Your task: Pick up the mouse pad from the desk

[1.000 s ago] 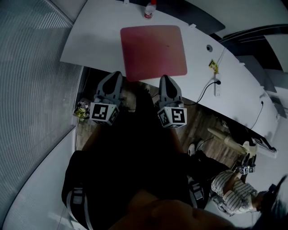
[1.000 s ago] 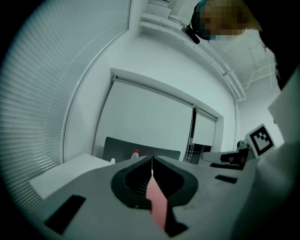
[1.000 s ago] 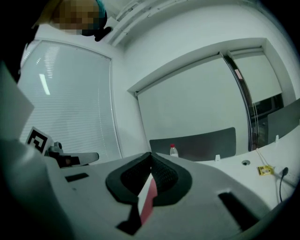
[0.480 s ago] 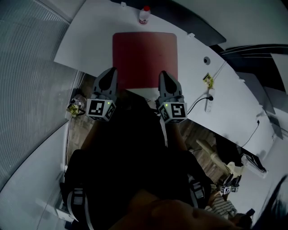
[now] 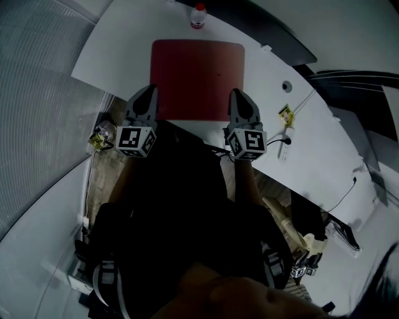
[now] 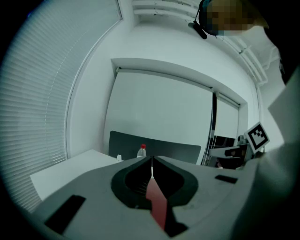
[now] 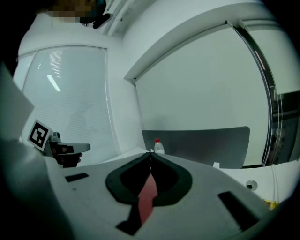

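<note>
Currently the mouse pad lies flat on the tabletop, directly ahead. Both the left tongs and the right tongs, closed tight and empty, flank its near corners, equally close.

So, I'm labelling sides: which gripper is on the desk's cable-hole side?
The right gripper, by the mouse pad's near right corner, nearest the hole; the left gripper is by the near left one.

Bottle: clear, red cap, upright, just in front of panel.
Panel: dark grey, upright.
Blinds: horiz. slats, left side.
Pwr strip: white, black cable plugged in, near yellow tag.
Floor: wood planks.
</note>
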A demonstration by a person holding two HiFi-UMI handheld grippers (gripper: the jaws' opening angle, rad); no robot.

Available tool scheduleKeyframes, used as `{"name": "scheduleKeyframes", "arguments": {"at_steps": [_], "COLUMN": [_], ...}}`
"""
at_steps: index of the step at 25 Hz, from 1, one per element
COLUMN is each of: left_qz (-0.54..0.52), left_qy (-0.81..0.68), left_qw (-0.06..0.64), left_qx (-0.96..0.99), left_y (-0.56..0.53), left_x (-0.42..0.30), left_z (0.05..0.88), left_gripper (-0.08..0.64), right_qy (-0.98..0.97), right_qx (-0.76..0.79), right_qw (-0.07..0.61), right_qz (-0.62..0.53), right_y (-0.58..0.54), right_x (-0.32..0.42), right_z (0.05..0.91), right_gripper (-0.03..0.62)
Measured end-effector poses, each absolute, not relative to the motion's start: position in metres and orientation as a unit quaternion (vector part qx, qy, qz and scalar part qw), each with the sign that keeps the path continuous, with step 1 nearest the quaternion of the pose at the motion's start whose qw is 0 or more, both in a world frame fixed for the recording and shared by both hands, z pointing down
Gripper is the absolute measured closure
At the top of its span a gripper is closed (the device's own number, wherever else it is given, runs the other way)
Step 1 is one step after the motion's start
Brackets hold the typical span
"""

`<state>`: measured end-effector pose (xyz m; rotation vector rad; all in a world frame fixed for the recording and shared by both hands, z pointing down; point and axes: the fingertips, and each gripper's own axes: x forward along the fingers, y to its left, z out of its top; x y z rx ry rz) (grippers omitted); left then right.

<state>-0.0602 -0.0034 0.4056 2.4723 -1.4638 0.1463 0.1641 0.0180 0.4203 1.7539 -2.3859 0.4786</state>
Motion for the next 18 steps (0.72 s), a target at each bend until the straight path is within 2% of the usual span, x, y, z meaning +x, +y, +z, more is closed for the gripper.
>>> {"name": "scheduleKeyframes", "arguments": {"at_steps": [18], "left_qz": [0.083], "left_qy": [-0.513], "left_qw": [0.173], "left_qx": [0.836], "left_y": [-0.083], "left_x": [-0.07], "left_z": [0.466], "left_gripper": [0.549], "right_qy": [-0.773], "right_qx": [0.595], "right_qw": [0.089], "right_qz": [0.202], "right_y": [-0.054], "right_x": [0.191], "right_z": [0.482], "right_gripper": [0.591]}}
